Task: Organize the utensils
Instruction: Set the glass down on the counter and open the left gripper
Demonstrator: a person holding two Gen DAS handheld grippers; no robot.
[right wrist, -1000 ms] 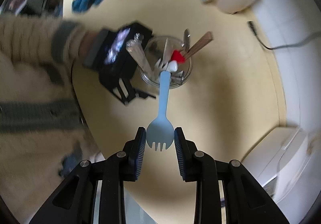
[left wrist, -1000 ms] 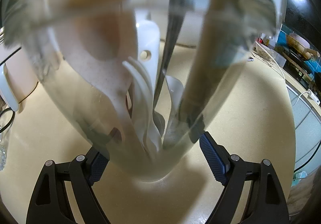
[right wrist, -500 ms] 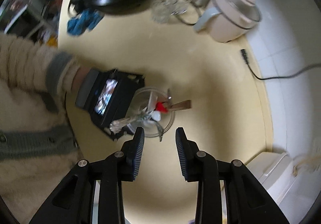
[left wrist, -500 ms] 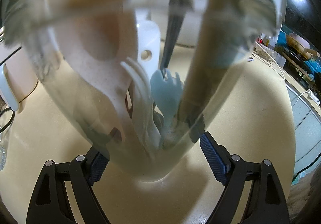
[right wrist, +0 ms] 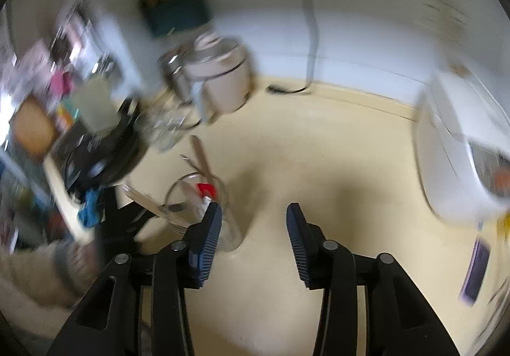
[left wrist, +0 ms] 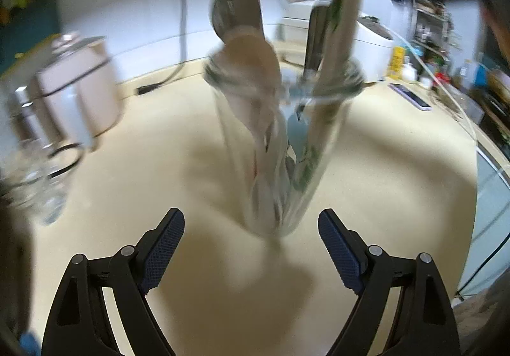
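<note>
A clear glass full of utensils stands upright on the beige counter. It holds a wooden spoon, a pale wooden handle, a dark utensil and the light blue spork. My left gripper is open and empty, a little back from the glass, with its jaws wide apart. In the right wrist view the glass stands just left of my right gripper, which is open and empty above the counter. Both views are blurred.
A pink rice cooker and a steel pot stand at the back left. A white appliance stands at the right. A phone lies on the counter at the right. A black cable hangs down the wall. An empty glass jar stands at the left.
The blue spork dropped from my right gripper into the glass. My left gripper let go of the glass and backed away. My right gripper opened and tilted up from looking down.
</note>
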